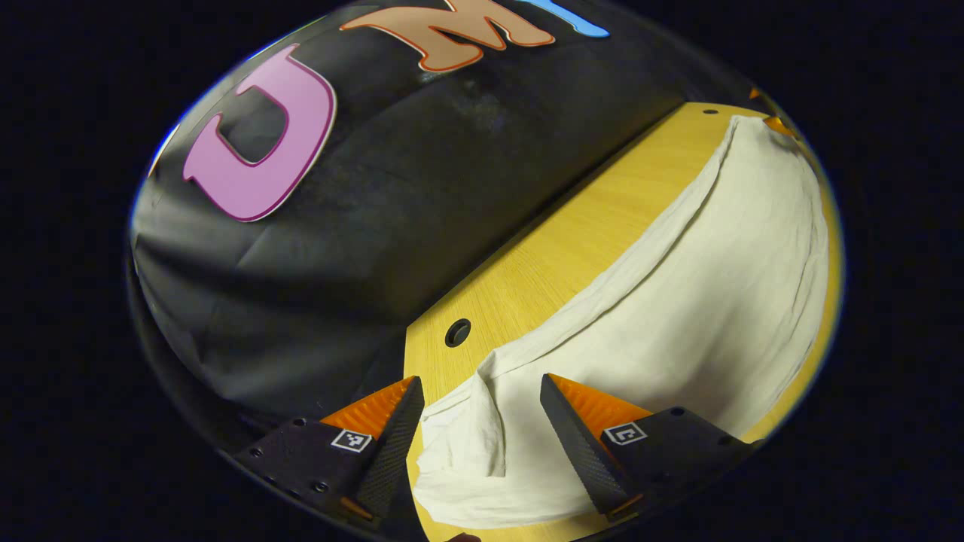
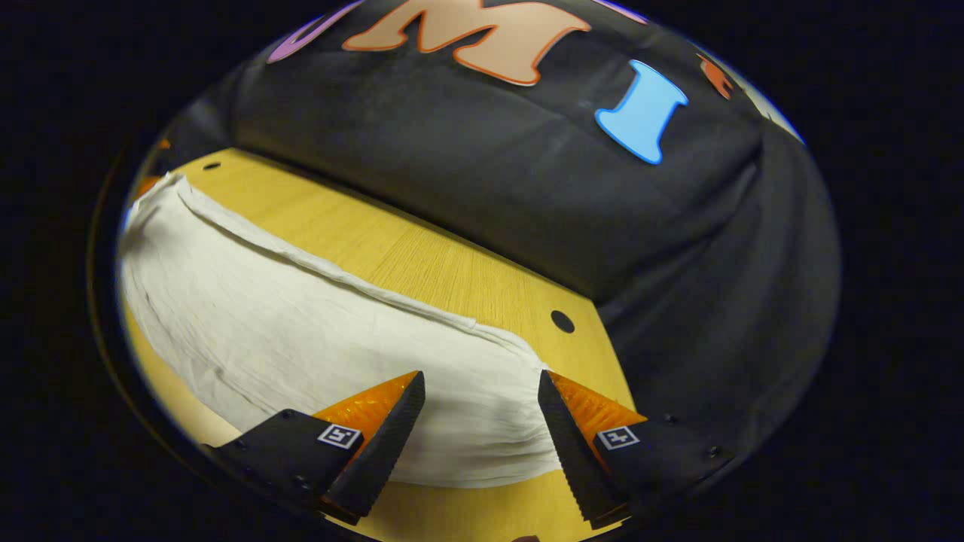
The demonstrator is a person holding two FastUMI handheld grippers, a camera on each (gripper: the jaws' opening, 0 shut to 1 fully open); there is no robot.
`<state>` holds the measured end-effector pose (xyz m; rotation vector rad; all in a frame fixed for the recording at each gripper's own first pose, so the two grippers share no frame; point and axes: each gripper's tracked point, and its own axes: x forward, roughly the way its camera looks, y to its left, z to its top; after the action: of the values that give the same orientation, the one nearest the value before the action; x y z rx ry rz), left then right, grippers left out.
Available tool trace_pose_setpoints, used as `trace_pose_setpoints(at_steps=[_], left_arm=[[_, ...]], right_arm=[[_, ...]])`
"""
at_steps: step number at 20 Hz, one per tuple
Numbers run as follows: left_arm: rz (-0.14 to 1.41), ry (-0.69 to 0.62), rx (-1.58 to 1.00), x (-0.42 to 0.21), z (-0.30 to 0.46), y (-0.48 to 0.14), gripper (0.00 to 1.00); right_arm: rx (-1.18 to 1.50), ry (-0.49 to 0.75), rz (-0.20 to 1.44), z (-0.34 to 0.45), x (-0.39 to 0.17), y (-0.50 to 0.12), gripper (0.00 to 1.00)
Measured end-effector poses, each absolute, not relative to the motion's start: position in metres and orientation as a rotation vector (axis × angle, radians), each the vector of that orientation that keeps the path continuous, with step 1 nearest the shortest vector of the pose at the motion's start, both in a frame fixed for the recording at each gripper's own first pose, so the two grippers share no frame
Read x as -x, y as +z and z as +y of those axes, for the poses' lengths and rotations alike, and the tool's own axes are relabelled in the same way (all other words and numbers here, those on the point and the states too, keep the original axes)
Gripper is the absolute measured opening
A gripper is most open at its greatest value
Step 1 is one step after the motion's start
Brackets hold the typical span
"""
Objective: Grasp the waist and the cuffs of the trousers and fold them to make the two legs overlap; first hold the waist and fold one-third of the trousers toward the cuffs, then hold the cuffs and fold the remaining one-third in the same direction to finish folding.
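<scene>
- The left gripper (image 1: pixel 482 391) has its jaws spread wide, with nothing pressed between them.
- Between and just ahead of its fingers (image 1: pixel 580 444) lies one bunched, rumpled end of the trousers (image 1: pixel 678 301); the cloth sits in the gap, but neither finger visibly presses on it.
- Whether that end is the waist or the cuffs, I cannot tell.
- From there, in the left gripper view, the pale trousers stretch away up and to the right along the table (image 1: pixel 542 263), with a seam or folded edge running along the side towards the wall.
- A round hole (image 1: pixel 458 332) in the table top sits just beyond the left finger, near the table's corner.
- The right gripper (image 2: pixel 482 388) is also wide open and holds nothing.
- The other end of the trousers (image 2: pixel 316 331) lies flat between and ahead of its fingers (image 2: pixel 376 444); the right finger's tip is at the cloth's edge, though contact cannot be judged.
- In the right gripper view the trousers run off to the left across the table (image 2: pixel 422 263), lightly creased, with a bare strip of wood on both long sides.
- A second round hole (image 2: pixel 562 321) lies just past the end of the cloth.
- The black cloth wall (image 2: pixel 489 173) hangs behind the table's far edge.
</scene>
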<state>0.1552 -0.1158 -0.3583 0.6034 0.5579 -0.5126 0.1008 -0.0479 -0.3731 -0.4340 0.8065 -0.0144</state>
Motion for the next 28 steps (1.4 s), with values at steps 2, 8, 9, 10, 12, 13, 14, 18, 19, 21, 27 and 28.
trace_pose_setpoints(at_steps=[2, 8, 9, 10, 12, 13, 14, 18, 19, 21, 27, 28], left_arm=[[0.554, -0.480, -0.550, -0.146, -0.118, -0.343, 0.95], [0.525, -0.426, -0.445, -0.123, -0.136, -0.296, 0.95], [0.524, -0.420, -0.436, -0.118, -0.140, -0.290, 0.95], [0.524, -0.414, -0.429, -0.113, -0.144, -0.286, 0.95], [0.524, -0.401, -0.418, -0.102, -0.149, -0.276, 0.95], [0.525, -0.394, -0.413, -0.100, -0.150, -0.272, 0.95], [0.525, -0.385, -0.410, -0.097, -0.150, -0.268, 0.95], [0.534, -0.341, -0.404, -0.087, -0.148, -0.257, 0.95], [0.537, -0.327, -0.406, -0.085, -0.145, -0.255, 0.95], [0.535, -0.303, -0.402, -0.074, -0.141, -0.247, 0.95], [0.527, -0.245, -0.379, -0.059, -0.131, -0.232, 1.00], [0.526, -0.243, -0.374, -0.058, -0.129, -0.233, 0.95]], right_arm=[[0.325, -0.040, 0.818, -0.051, -0.097, -0.375, 0.98], [0.105, -0.185, 0.896, -0.063, -0.080, -0.389, 0.98], [0.085, -0.228, 0.909, -0.067, -0.077, -0.389, 0.98], [0.055, -0.266, 0.921, -0.070, -0.075, -0.388, 0.98], [-0.023, -0.319, 0.952, -0.070, -0.071, -0.389, 0.98], [-0.063, -0.340, 0.965, -0.070, -0.069, -0.394, 0.98], [-0.103, -0.359, 0.978, -0.069, -0.067, -0.397, 0.98], [-0.259, -0.413, 1.020, -0.061, -0.065, -0.405, 0.99], [-0.285, -0.425, 1.035, -0.060, -0.064, -0.408, 0.98], [-0.287, -0.423, 1.025, -0.062, -0.066, -0.406, 0.96], [-0.190, -0.325, 1.048, -0.068, -0.067, -0.411, 0.51], [-0.214, -0.307, 1.048, -0.064, -0.068, -0.410, 0.40]])
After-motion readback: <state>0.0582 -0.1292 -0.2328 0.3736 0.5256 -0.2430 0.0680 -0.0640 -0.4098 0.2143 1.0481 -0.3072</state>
